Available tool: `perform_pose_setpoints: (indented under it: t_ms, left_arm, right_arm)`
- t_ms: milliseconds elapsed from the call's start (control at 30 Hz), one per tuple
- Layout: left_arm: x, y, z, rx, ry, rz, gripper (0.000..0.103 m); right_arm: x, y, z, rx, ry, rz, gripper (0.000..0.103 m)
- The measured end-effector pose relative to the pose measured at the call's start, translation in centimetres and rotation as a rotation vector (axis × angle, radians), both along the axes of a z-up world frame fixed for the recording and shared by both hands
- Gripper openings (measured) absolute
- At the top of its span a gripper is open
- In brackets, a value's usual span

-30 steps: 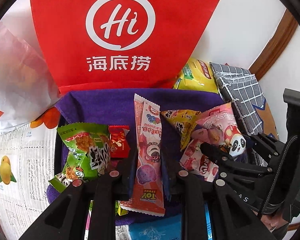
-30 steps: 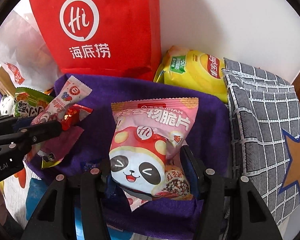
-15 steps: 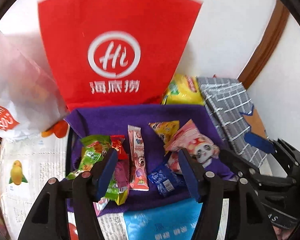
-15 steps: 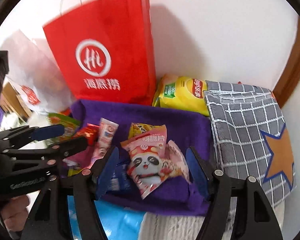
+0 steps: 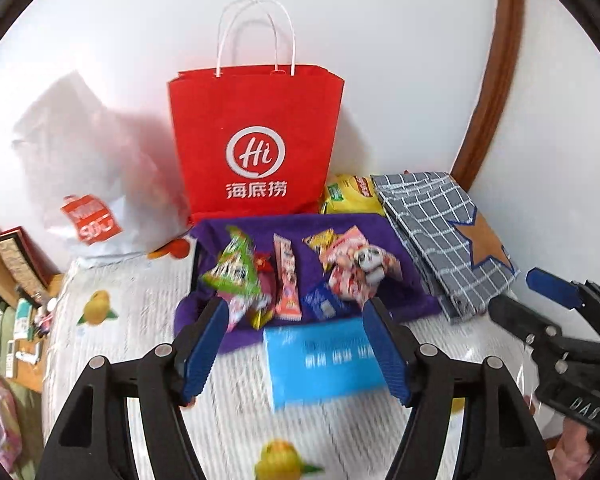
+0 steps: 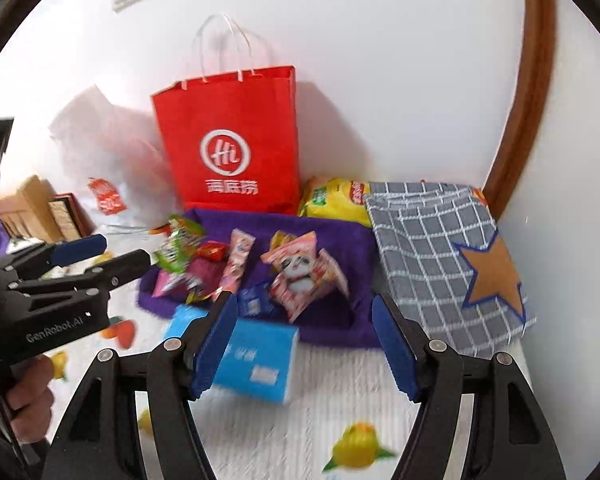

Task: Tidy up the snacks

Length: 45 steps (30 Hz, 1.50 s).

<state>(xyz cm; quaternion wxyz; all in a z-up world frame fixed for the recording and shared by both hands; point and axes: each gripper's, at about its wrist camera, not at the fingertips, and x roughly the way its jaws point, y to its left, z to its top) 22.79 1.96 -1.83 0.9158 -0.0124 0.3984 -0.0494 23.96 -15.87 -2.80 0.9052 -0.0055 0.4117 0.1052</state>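
Over tablecloth (image 5: 148, 320), both tools agape.

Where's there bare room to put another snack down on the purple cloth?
The purple cloth's back strip below the red bag and its right end beside the checked bag are bare. The left-centre is crowded with packets, including the panda packet.

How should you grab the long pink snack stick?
Pinch the pink stick across its narrow width near the end closest to the camera, coming from above. It lies flat on the purple cloth, long and thin, with packets close on its left, so a top pinch seems easiest.
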Motion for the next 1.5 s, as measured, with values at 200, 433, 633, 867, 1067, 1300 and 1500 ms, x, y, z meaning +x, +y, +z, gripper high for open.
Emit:
perform_pose_setpoints:
  t_ms: [200,433,633,867,1067,1300,1500]
  left_arm:
    - [-6.3,0.5,0.8,-0.022,-0.036,0.041,0.084]
    - [-12.2,0.5,2.0,0.001,-0.092,0.093,0.090]
    - [-15.5,-0.2,3.0,-0.004,-0.138,0.106,0.091]
    - [-17.6,-2.1,3.7,0.030,-0.174,0.086,0.092]
    - [-18.5,-2.7,4.0,0.036,-0.190,0.089,0.092]
    - [-18.8,-2.9,4.0,0.043,-0.194,0.094,0.092]
    - [-19.1,-2.9,4.1,0.035,-0.198,0.092,0.092]
  right_arm:
    - [-6.1,-0.8,0.8,0.011,-0.042,-0.027,0.078]
    - [-12.1,-3.1,1.4,0.069,-0.077,-0.052,0.100]
    - [-16.0,-4.7,2.4,0.075,-0.101,-0.085,0.103]
    - [-18.8,-5.9,3.4,0.075,-0.133,-0.104,0.103]
    - [-20.2,-6.4,4.1,0.073,-0.164,-0.116,0.103]
    - [-20.8,-6.5,4.3,0.078,-0.171,-0.123,0.103]
    - [-21.2,-6.4,4.3,0.086,-0.177,-0.118,0.103]
